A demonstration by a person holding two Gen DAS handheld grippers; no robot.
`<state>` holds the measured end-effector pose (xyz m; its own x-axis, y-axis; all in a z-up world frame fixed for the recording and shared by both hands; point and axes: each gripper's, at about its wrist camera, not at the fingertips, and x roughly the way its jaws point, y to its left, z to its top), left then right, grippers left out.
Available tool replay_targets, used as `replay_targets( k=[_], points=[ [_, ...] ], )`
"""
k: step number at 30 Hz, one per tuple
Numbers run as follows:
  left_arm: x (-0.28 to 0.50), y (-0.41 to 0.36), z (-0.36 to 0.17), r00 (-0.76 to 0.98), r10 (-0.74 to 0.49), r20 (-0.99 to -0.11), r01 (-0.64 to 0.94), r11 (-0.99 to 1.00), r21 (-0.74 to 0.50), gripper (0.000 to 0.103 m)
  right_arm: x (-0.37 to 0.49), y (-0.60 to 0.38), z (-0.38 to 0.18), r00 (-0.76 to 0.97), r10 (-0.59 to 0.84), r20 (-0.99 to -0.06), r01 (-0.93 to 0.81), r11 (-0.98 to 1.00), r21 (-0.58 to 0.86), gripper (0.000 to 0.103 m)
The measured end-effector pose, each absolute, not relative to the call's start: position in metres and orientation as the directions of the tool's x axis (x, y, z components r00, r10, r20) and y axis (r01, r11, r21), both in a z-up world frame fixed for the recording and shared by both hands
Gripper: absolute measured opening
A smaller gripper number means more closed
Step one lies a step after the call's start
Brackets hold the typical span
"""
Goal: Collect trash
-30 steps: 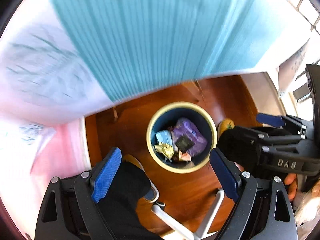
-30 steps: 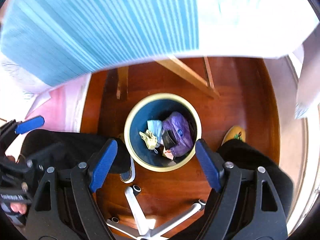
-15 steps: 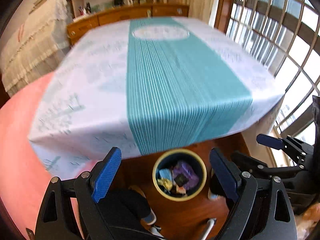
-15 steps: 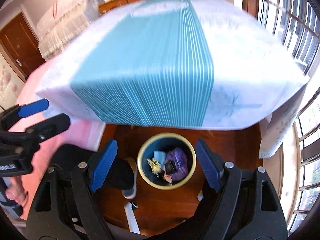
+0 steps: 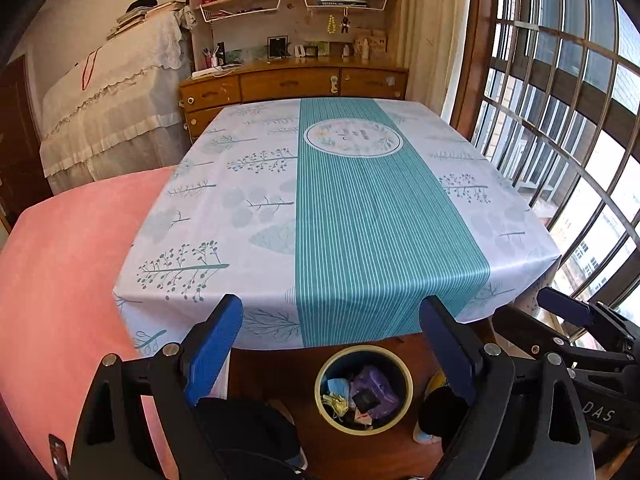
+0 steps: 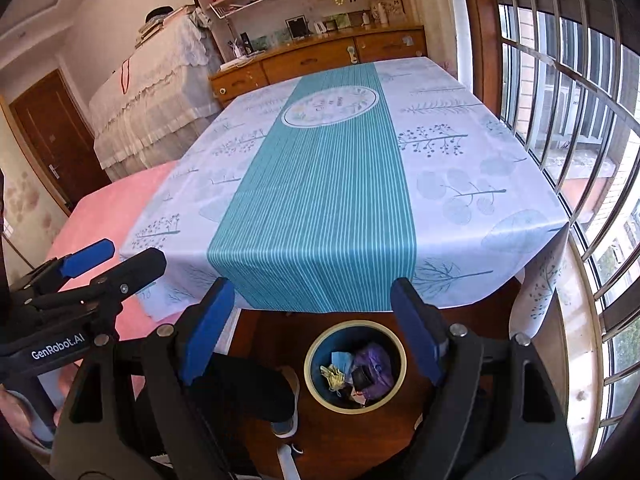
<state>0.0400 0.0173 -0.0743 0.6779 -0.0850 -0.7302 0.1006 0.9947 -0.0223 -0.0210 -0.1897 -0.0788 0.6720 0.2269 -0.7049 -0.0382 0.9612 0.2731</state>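
Trash (image 5: 362, 394) sits in the bin (image 5: 406, 376) on the wooden floor, just past the near edge of the table (image 5: 240, 208) and partly under its overhang; I can make out a purple bag (image 5: 378, 384), a small black square packet (image 5: 364, 399) on top of it, a pale blue scrap (image 5: 335, 385) and something yellow and crumpled (image 5: 335, 402). My left tongs (image 5: 332, 350) hang above the floor with both blue pads spread wide, one on either side of the bin as that camera sees it, and nothing is between them. My right tongs (image 6: 310, 330) are spread just as wide and hold nothing; through them the same bin (image 6: 316, 354) shows low in the gap, nearer the right pad (image 6: 416, 336). The two tongs are side by side: the right one juts in at the right edge of the left view, and the left one at the left edge of the right view. The cloth (image 6: 460, 184) on the table is white with leaf prints and a teal striped band down the middle. A pink bed (image 5: 60, 248) lies left of the table, a wooden dresser (image 5: 288, 84) stands behind it, and a barred window (image 6: 560, 80) runs along the right. My dark trouser leg (image 6: 240, 392) and shoe show beside the bin.
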Motion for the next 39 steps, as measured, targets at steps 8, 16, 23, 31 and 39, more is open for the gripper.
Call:
replay_targets(
  k=[8, 16, 23, 31, 39],
  points=[
    [0.027, 0.014, -0.057, 0.724, -0.064, -0.687, 0.092, 0.996, 0.004, 0.091, -0.033, -0.187, -0.068, 0.705, 0.21, -0.677, -0.027, 0.962, 0.27, 0.078],
    [0.027, 0.016, -0.056, 0.726, -0.065, -0.685, 0.079, 0.997, -0.011, 0.091, -0.038, -0.184, -0.066, 0.722, 0.2, -0.662, -0.036, 0.967, 0.253, 0.078],
    [0.028, 0.017, -0.056, 0.724, -0.066, -0.687, 0.074, 0.997, -0.018, 0.091, -0.041, -0.182, -0.064, 0.734, 0.185, -0.653, -0.035, 0.971, 0.236, 0.078],
    [0.028, 0.018, -0.057, 0.724, -0.068, -0.687, 0.075, 0.997, -0.02, 0.091, -0.043, -0.184, -0.061, 0.746, 0.177, -0.641, -0.03, 0.972, 0.233, 0.078],
    [0.028, 0.014, -0.059, 0.72, -0.068, -0.691, 0.073, 0.997, -0.022, 0.091, -0.044, -0.186, -0.059, 0.752, 0.167, -0.638, -0.025, 0.974, 0.225, 0.078]
  ],
)
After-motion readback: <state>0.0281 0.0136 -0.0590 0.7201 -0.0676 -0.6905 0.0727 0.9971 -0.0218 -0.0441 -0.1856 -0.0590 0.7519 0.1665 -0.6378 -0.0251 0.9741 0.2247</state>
